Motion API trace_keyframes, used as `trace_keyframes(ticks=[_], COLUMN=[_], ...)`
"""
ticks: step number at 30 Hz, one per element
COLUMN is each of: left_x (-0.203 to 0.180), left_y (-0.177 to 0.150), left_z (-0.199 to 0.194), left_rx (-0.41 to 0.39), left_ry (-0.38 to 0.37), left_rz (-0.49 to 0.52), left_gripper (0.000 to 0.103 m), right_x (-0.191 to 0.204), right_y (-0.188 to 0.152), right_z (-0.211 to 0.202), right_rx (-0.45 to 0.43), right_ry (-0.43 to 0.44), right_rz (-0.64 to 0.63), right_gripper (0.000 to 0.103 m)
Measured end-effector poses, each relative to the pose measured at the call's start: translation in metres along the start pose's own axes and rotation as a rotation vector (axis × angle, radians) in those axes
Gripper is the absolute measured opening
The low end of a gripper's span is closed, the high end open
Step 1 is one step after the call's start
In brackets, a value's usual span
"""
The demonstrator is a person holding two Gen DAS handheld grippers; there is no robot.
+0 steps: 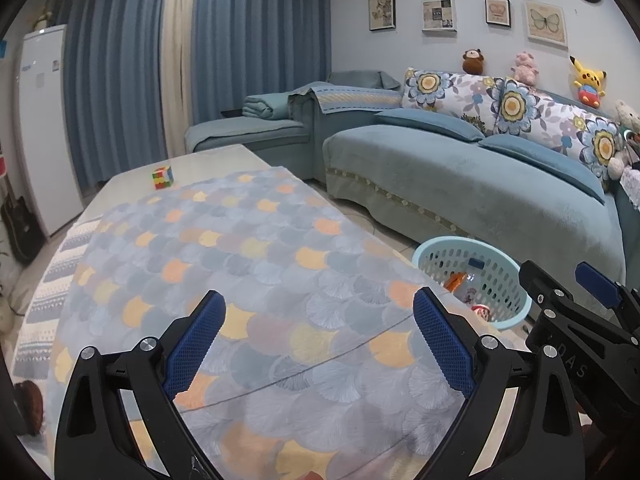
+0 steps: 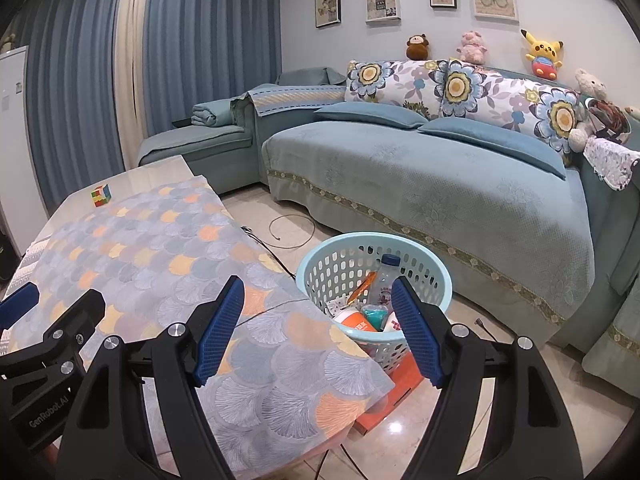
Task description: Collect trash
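Trash: a clear bottle (image 2: 386, 278), an orange wrapper (image 2: 362, 286) and a red-and-white cup (image 2: 354, 322) lie inside the pale blue basket (image 2: 320, 276), which stands on the floor just right of the table (image 1: 208, 164), near the sofa (image 2: 420, 192). Left gripper (image 1: 318, 340): jaws wide, nothing between, above the patterned tablecloth (image 1: 240, 264). Right gripper (image 2: 318, 330): jaws wide, empty, at the table's near right corner. Puzzle cube (image 1: 163, 178): far end of table.
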State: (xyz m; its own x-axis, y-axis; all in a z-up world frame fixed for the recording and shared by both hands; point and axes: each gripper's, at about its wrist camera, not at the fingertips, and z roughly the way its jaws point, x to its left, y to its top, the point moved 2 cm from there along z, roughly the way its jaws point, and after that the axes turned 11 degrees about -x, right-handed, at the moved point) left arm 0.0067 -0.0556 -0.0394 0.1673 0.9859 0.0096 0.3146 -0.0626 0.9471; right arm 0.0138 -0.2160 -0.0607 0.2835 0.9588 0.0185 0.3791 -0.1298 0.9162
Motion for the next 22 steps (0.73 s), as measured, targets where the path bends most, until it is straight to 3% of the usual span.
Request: trace_keyframes(ticks=[12,18,22], left_x=[-0.0039,-0.0016,0.0006], left_y=[-0.0006,-0.003,-0.0024], left_z=[-0.0019,0.0044,0.003], left_rx=[-0.019,0.036,0.03], left_ry=[0.004,-0.034,-0.038], left_rz=[0.016,-0.028,-0.035], left_gripper=[0.095,0.096,0.096], right_x=[-0.0016,-0.0026,-0.0023], right_y=[-0.0002,0.0002,0.0002], right_z=[0.0009,0.0016,0.0011], right_rx=[0.004,0.006,0.004], right_ry=[0.003,-0.002,-0.01], right_rz=[-0.001,-0.005,-0.013], right_gripper=[0.072,0.072,0.072])
